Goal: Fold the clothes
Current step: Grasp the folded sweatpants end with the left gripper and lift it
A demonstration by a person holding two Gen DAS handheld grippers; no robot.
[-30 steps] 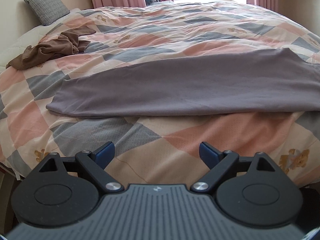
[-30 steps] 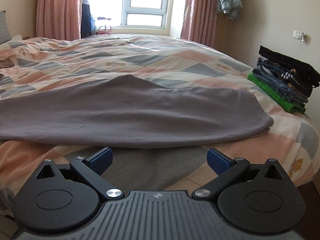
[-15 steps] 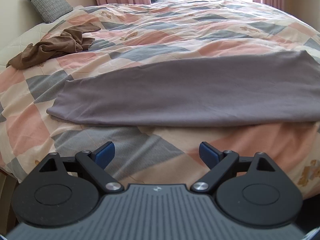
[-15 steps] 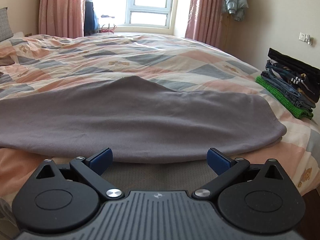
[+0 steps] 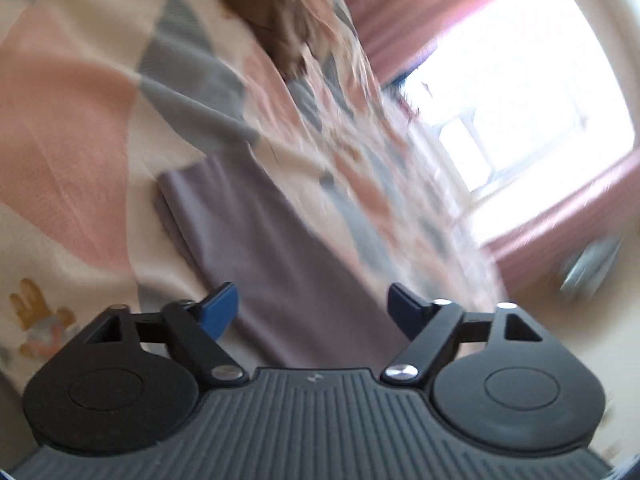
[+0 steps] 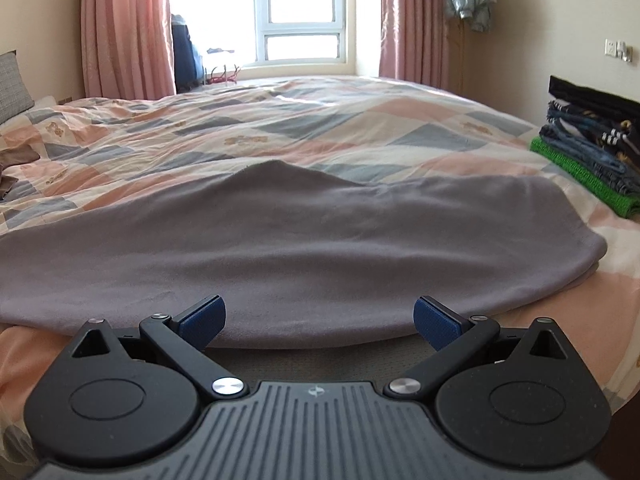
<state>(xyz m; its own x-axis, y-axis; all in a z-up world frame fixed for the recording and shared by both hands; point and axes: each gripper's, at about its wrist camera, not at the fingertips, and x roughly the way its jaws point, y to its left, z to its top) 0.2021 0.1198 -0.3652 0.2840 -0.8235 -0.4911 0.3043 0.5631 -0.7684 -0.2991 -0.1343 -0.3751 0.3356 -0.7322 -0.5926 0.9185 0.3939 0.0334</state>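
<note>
Left gripper (image 5: 312,306): jaws wide apart, nothing held, tilted view blurred, blue pads over the narrow end of grey garment (image 5: 280,248) at frame centre. Right gripper (image 6: 319,317): jaws wide, empty, pads just above garment's near edge, contact unclear. Garment (image 6: 304,240) spread flat across patchwork quilt (image 6: 360,120), mid-frame. Brown garment (image 5: 276,12) upper centre, left view. Folded stack (image 6: 588,148) at right edge.
</note>
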